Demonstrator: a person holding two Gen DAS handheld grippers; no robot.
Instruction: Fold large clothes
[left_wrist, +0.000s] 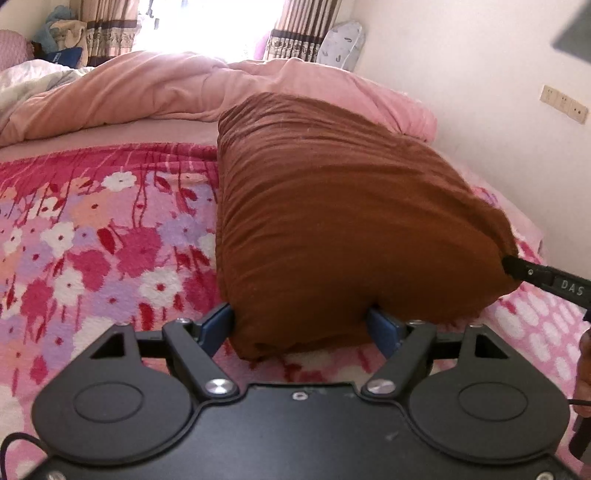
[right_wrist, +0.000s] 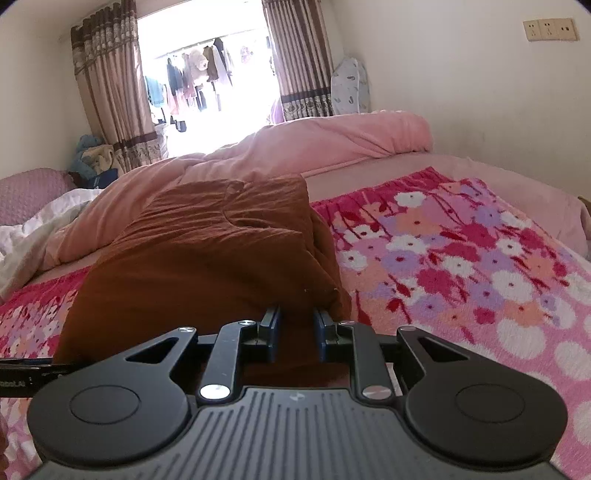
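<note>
A floral blanket (left_wrist: 92, 236) in pink, red and white covers the near part of the bed, and a rumpled pink duvet (left_wrist: 155, 92) is heaped along its far side, towards the curtained window (right_wrist: 207, 74). On the blanket lies the brown garment (left_wrist: 332, 206), folded into a thick, wrinkled bundle that runs lengthwise away from both cameras, its far end reaching the duvet.

The left gripper (left_wrist: 301, 325) sits low at the bundle's near end, pointing along the bed. Its blue-padded fingers (left_wrist: 218, 325) are spread fairly wide, one on each side of the near left corner, with the fabric pressed between them, so the corner appears to be gripped. That corner bulges over the fingertips and hides them.

The right gripper (right_wrist: 297, 319) is at the other near corner, also level and aimed along the bundle. Its fingers (right_wrist: 271, 321) stand narrow, with a fold of brown cloth pinched in the gap between the pads. In the left wrist view, one black finger of this gripper reaches into the bundle's right corner from the side. The tips themselves are buried in cloth, so how deep the hold goes is unclear
</note>
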